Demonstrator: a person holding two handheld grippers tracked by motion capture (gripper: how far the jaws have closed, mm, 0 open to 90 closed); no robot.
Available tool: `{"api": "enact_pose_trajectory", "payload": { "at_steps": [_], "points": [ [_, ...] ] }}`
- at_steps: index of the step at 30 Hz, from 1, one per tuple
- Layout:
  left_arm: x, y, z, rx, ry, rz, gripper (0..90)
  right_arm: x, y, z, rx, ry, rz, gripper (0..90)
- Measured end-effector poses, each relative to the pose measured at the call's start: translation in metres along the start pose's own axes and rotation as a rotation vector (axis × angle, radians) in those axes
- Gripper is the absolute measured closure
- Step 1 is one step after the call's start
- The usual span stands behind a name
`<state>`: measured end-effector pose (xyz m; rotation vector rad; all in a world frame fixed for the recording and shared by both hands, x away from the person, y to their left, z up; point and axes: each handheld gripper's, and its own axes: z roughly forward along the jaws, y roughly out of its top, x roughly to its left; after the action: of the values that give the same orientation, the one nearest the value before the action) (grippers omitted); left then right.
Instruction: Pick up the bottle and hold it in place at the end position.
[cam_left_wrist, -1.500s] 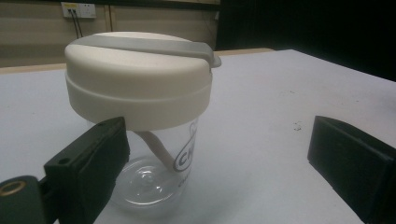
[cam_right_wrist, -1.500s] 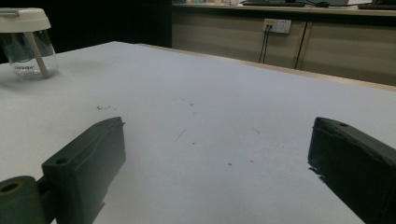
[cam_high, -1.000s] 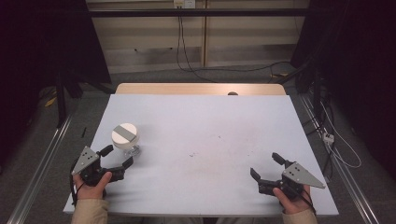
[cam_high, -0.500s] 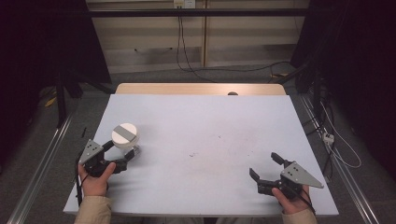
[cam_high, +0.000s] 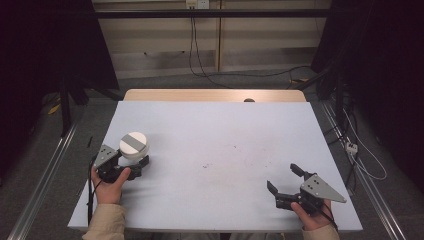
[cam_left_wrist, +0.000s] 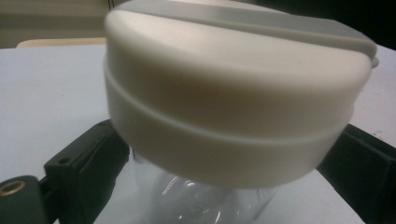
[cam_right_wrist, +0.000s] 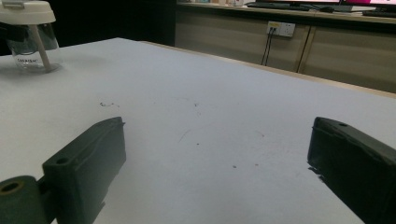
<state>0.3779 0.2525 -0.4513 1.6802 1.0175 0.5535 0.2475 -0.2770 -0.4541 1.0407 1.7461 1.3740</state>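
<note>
Since a second ago the left hand-held gripper (cam_high: 131, 166) has pushed forward across the tabletop (cam_high: 220, 150) until its jaws stand on either side of the jar (cam_high: 134, 148), which sits where it sat, near the left edge; the right one has hardly stirred.

In the left gripper view the black jaws flank the clear body of the jar (cam_left_wrist: 205, 200) just under the broad cream lid (cam_left_wrist: 233, 107). Whether they already press the wall or only bracket it I cannot tell, since the lid overhangs both contact points. The jar stands upright on the tabletop, and in the right gripper view the jar (cam_right_wrist: 30, 42) shows a thin straw or stem inside, leaning.

To do this grasp well, I judge the jaws should close on the clear wall below the lid's rim, not on the lid itself, which could lift or turn free. Keep the hand level so both pads meet the wall together; a skewed squeeze on a round, smooth, light container would likely slide it sideways or tip it. Close slowly, and test the hold with a small lift before carrying.

The right hand-held gripper (cam_high: 285, 182) rests low near the right front corner of the tabletop, well apart from the jar, jaws spread wide and holding nothing. It is free to steady the lid if that comes next.
</note>
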Motion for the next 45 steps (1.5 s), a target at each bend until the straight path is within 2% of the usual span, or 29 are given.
{"api": "enact_pose_trajectory", "payload": {
  "at_steps": [4,9,13,17,21,25,45],
  "points": [
    [-0.001,0.000,0.004,0.015,0.008,0.015,4.7,0.000,0.001,0.003,-0.002,0.009,-0.003,4.1],
    [-0.001,0.000,0.009,0.015,0.013,0.013,4.7,0.001,0.002,0.006,-0.007,0.026,-0.006,4.1],
    [0.000,0.000,0.011,-0.009,0.013,-0.014,5.3,0.002,0.003,0.010,-0.011,0.032,-0.007,4.1],
    [-0.002,0.000,0.013,-0.003,0.014,0.003,5.4,0.001,0.003,0.013,-0.012,0.038,-0.004,4.2],
    [-0.001,0.000,0.013,-0.007,0.031,-0.003,6.3,0.002,0.004,0.016,-0.016,0.040,-0.003,4.1],
    [-0.001,0.000,0.014,-0.006,0.030,-0.001,8.9,0.003,0.005,0.018,-0.018,0.043,-0.008,4.2],
    [-0.002,0.001,0.014,-0.013,0.055,0.051,17.2,0.003,0.005,0.018,-0.020,0.040,-0.008,4.2]
  ]
}}
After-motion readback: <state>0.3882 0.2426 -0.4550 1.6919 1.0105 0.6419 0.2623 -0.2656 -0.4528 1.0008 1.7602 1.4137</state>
